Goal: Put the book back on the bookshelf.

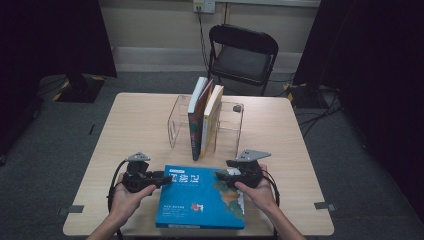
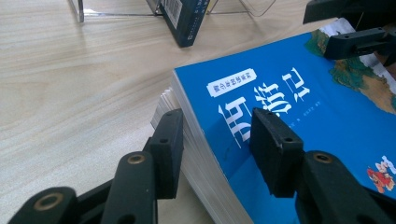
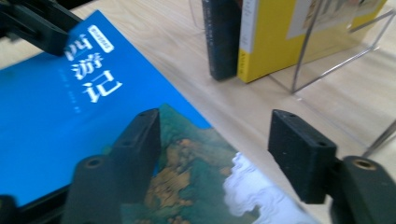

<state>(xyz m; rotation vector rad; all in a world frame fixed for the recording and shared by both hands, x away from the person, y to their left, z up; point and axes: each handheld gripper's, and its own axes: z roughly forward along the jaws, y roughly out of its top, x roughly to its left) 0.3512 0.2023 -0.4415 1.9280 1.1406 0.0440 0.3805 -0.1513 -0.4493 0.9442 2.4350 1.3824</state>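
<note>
A thick blue book (image 1: 200, 200) lies flat at the table's near edge, cover up with white characters. My left gripper (image 1: 167, 179) sits at its left side. In the left gripper view (image 2: 217, 140), one pad presses the white page edges and the other rests on the blue cover (image 2: 303, 116). My right gripper (image 1: 220, 177) is at the book's upper right corner. In the right gripper view (image 3: 219, 144) its jaws stand apart: one hangs over the painted cover (image 3: 56, 116), the other over bare table beyond the book's edge, with a gap between.
A clear acrylic book stand (image 1: 177, 120) at mid-table holds three upright books (image 1: 202, 120), dark and yellow spines toward me. A black folding chair (image 1: 242, 55) stands behind the wooden table (image 1: 135, 130). Cables run across the floor at right.
</note>
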